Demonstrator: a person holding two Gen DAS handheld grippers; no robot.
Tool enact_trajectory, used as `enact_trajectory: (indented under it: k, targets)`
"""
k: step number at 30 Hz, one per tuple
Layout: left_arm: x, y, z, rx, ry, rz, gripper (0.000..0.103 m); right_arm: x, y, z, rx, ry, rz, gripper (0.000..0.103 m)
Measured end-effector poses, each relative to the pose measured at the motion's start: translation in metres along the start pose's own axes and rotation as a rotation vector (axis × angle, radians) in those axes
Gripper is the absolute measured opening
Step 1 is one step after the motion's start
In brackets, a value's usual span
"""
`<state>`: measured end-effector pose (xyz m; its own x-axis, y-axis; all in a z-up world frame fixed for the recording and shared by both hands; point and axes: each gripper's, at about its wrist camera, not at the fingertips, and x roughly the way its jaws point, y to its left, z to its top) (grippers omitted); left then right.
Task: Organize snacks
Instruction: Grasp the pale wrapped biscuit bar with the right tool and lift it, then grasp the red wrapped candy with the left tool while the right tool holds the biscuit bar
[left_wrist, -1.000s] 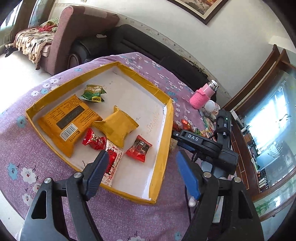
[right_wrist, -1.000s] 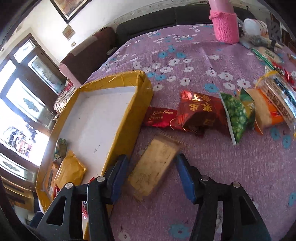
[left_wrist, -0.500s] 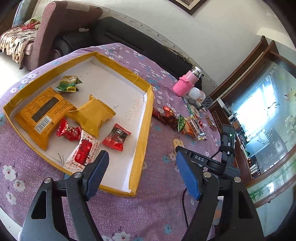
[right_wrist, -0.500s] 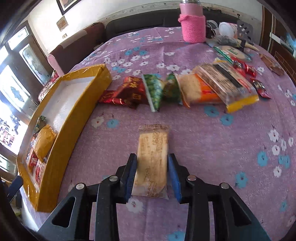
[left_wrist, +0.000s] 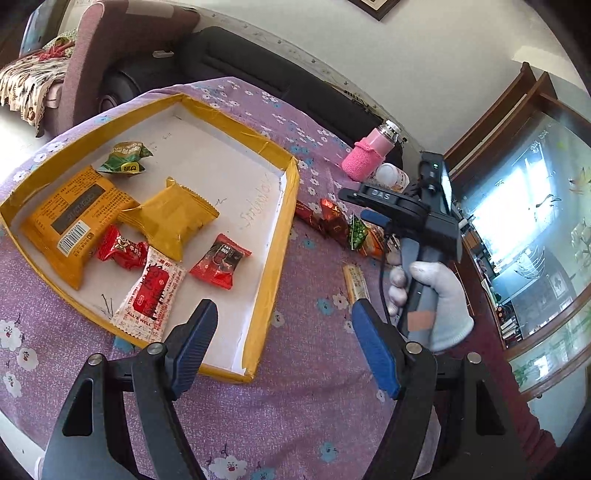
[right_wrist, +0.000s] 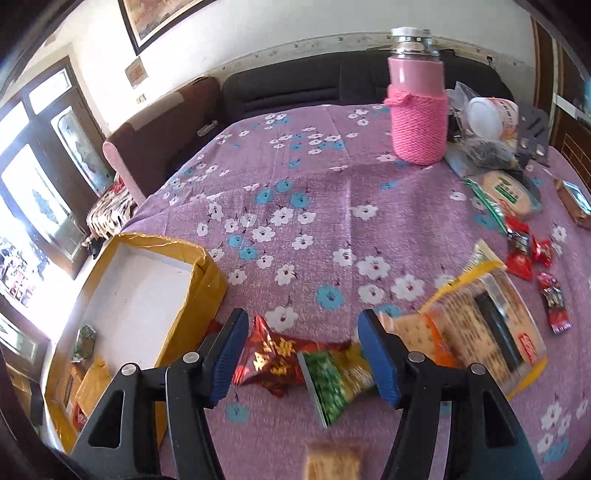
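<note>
The snacks are split between 2 spots right now. 6 packets lie in the shallow yellow-rimmed tray (left_wrist: 282, 236): a big orange bag with a barcode (left_wrist: 74, 225), a plain yellow pouch (left_wrist: 173, 221), a green wrapper (left_wrist: 125, 157), 2 red candies and a white-and-red sachet (left_wrist: 151, 295) that reads "ALL'S WELL" along its edge. There's handwriting on the tray floor near the right rim, but I can't make it out.

The rest sit on the purple flowered tablecloth (right_wrist: 314, 184) beside the tray: a shiny red bag with gold characters (right_wrist: 273, 362), a green pea packet (right_wrist: 332, 380) touching it, an orange cracker pack, a clear-and-yellow biscuit pack (right_wrist: 487, 325), and small red candies further right. A tan cracker bar (left_wrist: 356, 284) lies alone on the cloth, nearer the person.

The right gripper (right_wrist: 304, 354) points steeply down over the red and green bags, its jaws opening, nothing pinched between them. "DAS" is printed on its body, and a white-gloved hand (left_wrist: 439, 295) wraps the handle. The left gripper (left_wrist: 282, 350) hangs over the tray's near corner, jaws wide apart and empty.

A pink knit-sleeved bottle (right_wrist: 417, 110) stands at the far edge.
</note>
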<state>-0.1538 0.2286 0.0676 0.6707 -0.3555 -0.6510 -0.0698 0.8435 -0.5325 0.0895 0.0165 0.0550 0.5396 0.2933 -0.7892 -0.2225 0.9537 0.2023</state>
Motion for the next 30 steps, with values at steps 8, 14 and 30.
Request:
enact_trajectory:
  k: [8,14,30]
  targets:
    - [0.005,0.007,0.001,-0.005,0.011,0.012,0.075,0.008,0.035,-0.03,-0.191,0.222,0.247,0.04]
    - [0.016,-0.002,-0.004,0.019,0.04,0.003,0.075,-0.064,0.008,-0.061,-0.165,0.168,0.379,0.047]
    - [0.031,-0.07,-0.007,0.23,0.039,0.101,0.075,-0.056,-0.005,-0.13,-0.196,0.05,-0.092,0.036]
